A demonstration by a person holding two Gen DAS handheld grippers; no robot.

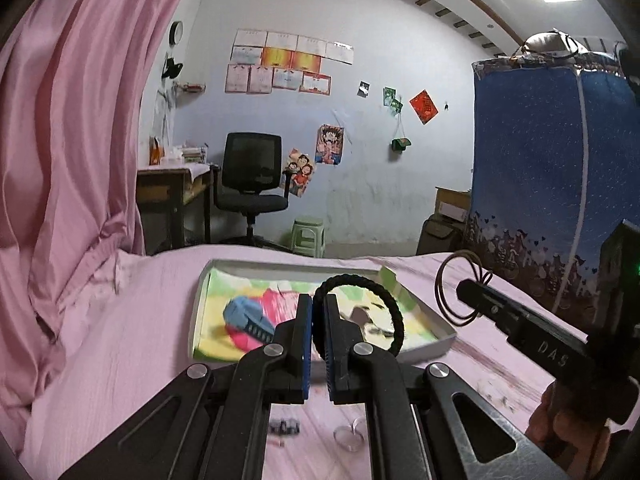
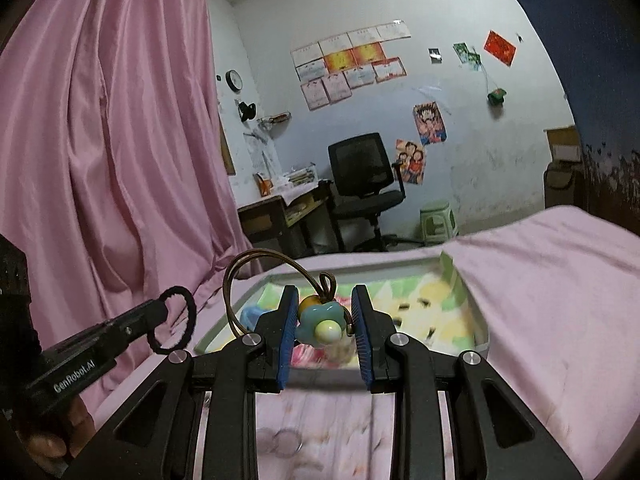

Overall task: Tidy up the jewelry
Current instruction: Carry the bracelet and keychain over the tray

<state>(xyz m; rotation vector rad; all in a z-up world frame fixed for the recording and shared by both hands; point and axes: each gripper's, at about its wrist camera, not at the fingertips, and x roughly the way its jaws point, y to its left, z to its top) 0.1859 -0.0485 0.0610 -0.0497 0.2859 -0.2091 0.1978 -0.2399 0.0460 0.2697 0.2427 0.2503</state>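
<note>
Nearest my left gripper (image 1: pixel 319 316), its fingers are clamped on a black braided hair loop (image 1: pixel 394 312), which stands up and out to the right of the blue pads (image 1: pixel 307 344). My right gripper (image 2: pixel 325 316) has its fingers apart but pinching a thin brown double-loop hair tie with a pale blue flower charm (image 2: pixel 318 320); the charm sits between the pads and the brown loops arch up to the left. Below both grippers a small clear ring (image 2: pixel 286 442) lies on the pink bed sheet (image 1: pixel 120 340). Just beyond the fingertips sits a shallow white tray with a colourful printed lining (image 1: pixel 444 342), resting on the bed, with a blurred blue clip (image 1: pixel 244 316) inside. Further off stand a black office chair (image 1: pixel 252 176), a green plastic stool (image 1: pixel 308 236) and a pink curtain (image 1: pixel 68 120).
</note>
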